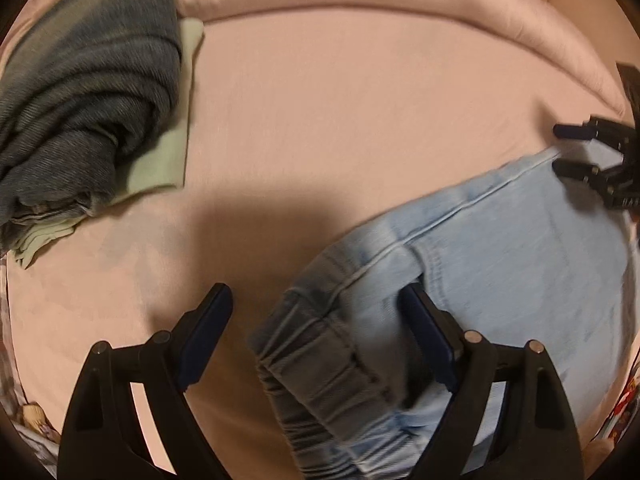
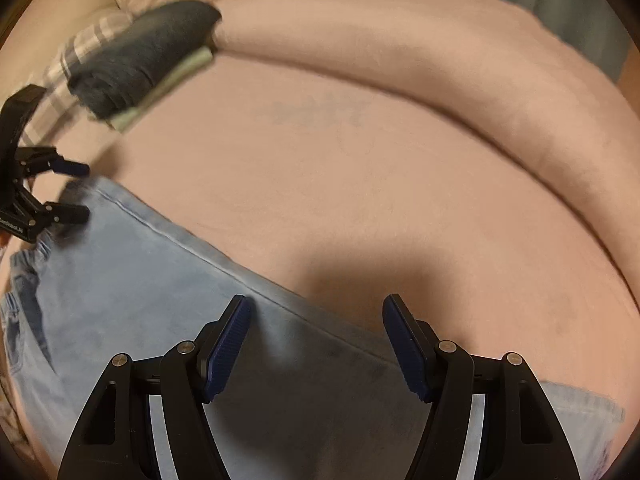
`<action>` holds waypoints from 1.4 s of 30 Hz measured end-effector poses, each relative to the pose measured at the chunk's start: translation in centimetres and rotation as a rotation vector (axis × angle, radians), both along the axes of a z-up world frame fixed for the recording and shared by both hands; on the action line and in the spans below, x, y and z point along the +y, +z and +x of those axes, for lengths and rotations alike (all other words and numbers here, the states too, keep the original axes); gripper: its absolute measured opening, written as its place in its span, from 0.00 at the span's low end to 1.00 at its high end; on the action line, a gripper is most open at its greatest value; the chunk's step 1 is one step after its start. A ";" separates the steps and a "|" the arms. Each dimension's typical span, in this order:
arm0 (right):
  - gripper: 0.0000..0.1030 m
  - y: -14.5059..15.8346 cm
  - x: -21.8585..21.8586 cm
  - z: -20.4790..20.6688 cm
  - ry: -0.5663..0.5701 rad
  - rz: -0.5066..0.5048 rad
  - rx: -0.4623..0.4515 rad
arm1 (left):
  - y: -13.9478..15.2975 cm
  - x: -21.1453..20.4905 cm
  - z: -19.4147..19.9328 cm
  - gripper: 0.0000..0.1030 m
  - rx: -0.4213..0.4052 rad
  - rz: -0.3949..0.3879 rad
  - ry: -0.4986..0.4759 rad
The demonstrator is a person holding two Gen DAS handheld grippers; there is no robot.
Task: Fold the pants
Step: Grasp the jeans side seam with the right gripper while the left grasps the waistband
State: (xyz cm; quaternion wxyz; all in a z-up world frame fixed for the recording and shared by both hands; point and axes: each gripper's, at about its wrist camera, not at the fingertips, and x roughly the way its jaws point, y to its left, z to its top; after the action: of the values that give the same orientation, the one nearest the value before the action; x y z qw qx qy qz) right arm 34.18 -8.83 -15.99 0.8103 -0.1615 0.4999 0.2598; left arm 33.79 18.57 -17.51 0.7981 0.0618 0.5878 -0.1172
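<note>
Light blue jeans [image 1: 500, 248] lie flat on the pink bed sheet [image 1: 340, 112], their gathered elastic waistband [image 1: 320, 380] toward the near edge. My left gripper [image 1: 316, 296] hovers open over the waistband end, its right finger above the denim and its left finger above bare sheet. My right gripper [image 2: 316, 304] hangs open over the long edge of the jeans [image 2: 140, 280], gripping nothing. Each gripper shows in the other's view: the right gripper [image 1: 560, 148] at the far right edge, the left gripper [image 2: 82, 191] at the far left edge, both with fingers apart.
A folded stack of dark denim [image 1: 88, 92] rests on a pale green garment [image 1: 168, 160] at the back left. A rolled pink blanket [image 2: 400, 60] runs along the far side. A plaid pillow [image 2: 80, 48] sits behind the stack.
</note>
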 end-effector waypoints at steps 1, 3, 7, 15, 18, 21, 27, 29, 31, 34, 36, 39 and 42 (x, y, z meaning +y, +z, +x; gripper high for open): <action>0.67 -0.5 0.2 0.4 0.015 -0.018 0.024 | 0.0 0.0 0.0 0.84 -0.003 -0.006 -0.002; 0.67 -0.6 0.3 0.3 0.054 -0.028 0.031 | 0.2 -0.1 -0.1 0.70 -0.011 -0.027 -0.019; 0.51 -0.5 0.8 -0.5 0.121 -0.070 0.071 | 0.7 -1.0 -0.7 0.59 -0.022 -0.032 -0.052; 0.10 0.9 2.5 -4.3 0.194 -0.216 -0.041 | 1.9 -2.5 -2.0 0.39 -0.061 0.033 -0.017; 0.10 2.0 3.0 -5.3 0.162 -0.232 -0.119 | 3.4 -3.0 -3.7 0.37 -0.116 0.059 0.008; 0.11 3.2 3.5 -5.4 0.087 -0.237 -0.180 | 4.2 -3.3 -5.1 0.38 -0.139 0.071 0.021; 0.22 -0.1 7.1 -4.6 0.124 -0.312 -0.089 | 3.7 -2.7 -5.7 0.38 -0.150 0.074 0.023; 0.44 -0.3 8.4 -4.6 0.178 -0.312 -0.107 | 4.1 -2.6 -6.0 0.38 -0.158 0.070 0.004; 0.50 -0.2 9.2 -3.2 0.195 -0.308 -0.082 | 4.6 -2.5 -6.4 0.38 -0.164 0.062 -0.010; 0.51 0.2 9.2 -1.3 0.215 -0.264 0.008 | 5.2 -1.4 -6.2 0.39 -0.169 0.061 -0.022; 0.51 -0.2 10.2 -1.0 0.242 -0.268 0.035 | 5.2 -1.6 -6.3 0.38 -0.180 0.075 -0.032; 0.36 -0.8 11.8 -1.1 0.306 -0.255 0.056 | 5.7 -1.6 -7.1 0.38 -0.199 0.076 -0.031; 0.16 -0.7 12.6 -2.5 0.331 -0.260 0.039 | 7.2 -1.6 -8.2 0.38 -0.225 0.077 -0.031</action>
State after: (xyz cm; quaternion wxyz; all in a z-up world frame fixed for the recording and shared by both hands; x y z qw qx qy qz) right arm 31.70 3.78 -16.72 0.7191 -0.3397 0.5113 0.3259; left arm 25.62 16.92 -10.28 0.8542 0.1145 0.4974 -0.0991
